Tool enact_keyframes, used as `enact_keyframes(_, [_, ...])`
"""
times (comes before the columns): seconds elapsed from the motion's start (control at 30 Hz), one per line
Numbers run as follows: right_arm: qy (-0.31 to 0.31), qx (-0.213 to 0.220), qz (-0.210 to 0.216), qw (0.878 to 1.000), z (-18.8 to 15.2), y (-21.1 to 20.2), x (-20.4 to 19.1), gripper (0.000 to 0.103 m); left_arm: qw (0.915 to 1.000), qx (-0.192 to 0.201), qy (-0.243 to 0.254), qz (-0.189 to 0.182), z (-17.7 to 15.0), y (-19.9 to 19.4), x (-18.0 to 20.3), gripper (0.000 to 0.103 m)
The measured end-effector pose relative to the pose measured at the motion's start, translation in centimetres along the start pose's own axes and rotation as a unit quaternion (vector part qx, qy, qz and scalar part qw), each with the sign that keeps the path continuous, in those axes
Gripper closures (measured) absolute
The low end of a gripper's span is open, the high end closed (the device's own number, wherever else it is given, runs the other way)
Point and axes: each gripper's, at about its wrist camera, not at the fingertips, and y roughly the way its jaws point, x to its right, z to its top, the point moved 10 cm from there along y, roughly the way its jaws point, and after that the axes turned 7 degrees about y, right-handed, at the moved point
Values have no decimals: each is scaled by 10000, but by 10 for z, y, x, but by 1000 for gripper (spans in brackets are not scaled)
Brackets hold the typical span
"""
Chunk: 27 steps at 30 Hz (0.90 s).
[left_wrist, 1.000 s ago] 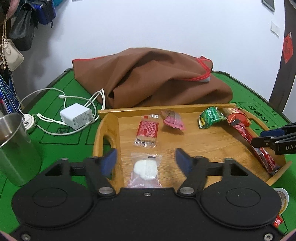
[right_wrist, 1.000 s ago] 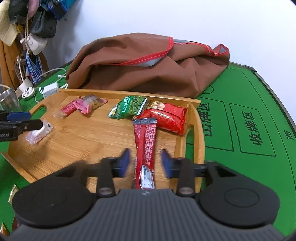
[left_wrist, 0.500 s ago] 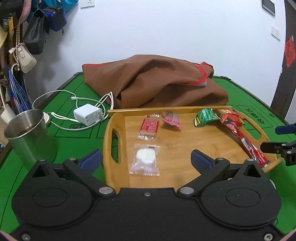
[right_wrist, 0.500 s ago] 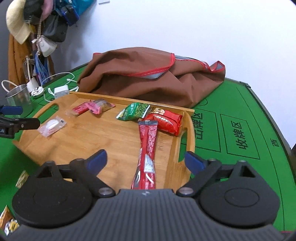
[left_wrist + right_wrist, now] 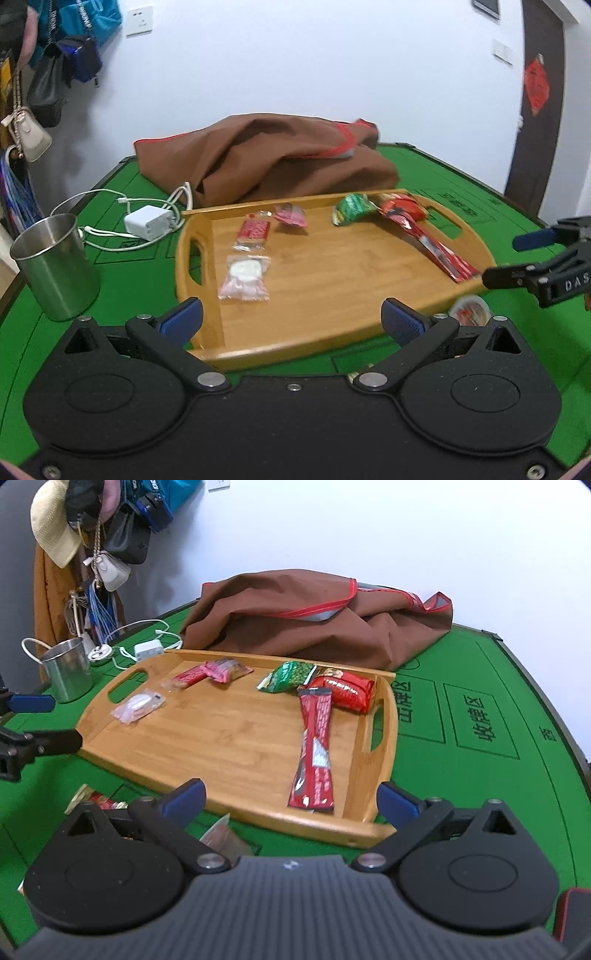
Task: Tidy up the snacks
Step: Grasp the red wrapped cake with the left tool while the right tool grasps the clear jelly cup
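Hovering with both tools spread wide and empty before the wooden tray (image 5: 207, 236) on the green surface (image 5: 461, 794).

The left tool (image 5: 291, 321) and the right tool (image 5: 291, 799) had both just been opening; each stood at full spread with nothing between its fingers. The tray held six snacks: a clear packet with a white piece (image 5: 243, 277), a red cracker packet (image 5: 253, 232), a pink packet (image 5: 291, 216), a green packet (image 5: 290, 675), a red pouch (image 5: 343, 692) and a long red stick pack (image 5: 314, 753) lying near the right handle. More wrappers (image 5: 96, 799) lay on the surface outside the tray's near edge. A steel cup (image 5: 55, 266), a white charger (image 5: 146, 223) and a brown cloth bag (image 5: 314, 616) stood clear of the tray.
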Motion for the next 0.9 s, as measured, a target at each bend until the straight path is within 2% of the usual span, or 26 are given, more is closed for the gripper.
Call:
enact_keyframes(0.27, [125, -138, 84, 9998, -23, -6, 2, 0, 9992, -121, 146, -355, -20, -8, 28, 0])
enact_keyframes(0.43, [457, -306, 252, 9982, -32, 2, 7, 0, 9966, -238, 259, -748, -29, -5, 52, 0])
enact_keyframes(0.63, [666, -297, 312, 9968, -35, 1, 14, 0, 9884, -247, 778, -1280, -32, -4, 86, 1])
enact_keyframes(0.73, [733, -346, 445, 9957, -37, 0, 13, 0, 9858, -272, 858, -1415, -34, -1, 95, 12])
enact_keyframes(0.9, [666, -340, 421, 9963, -38, 0, 12, 0, 9851, -418, 971, -1355, -36, 15, 96, 39])
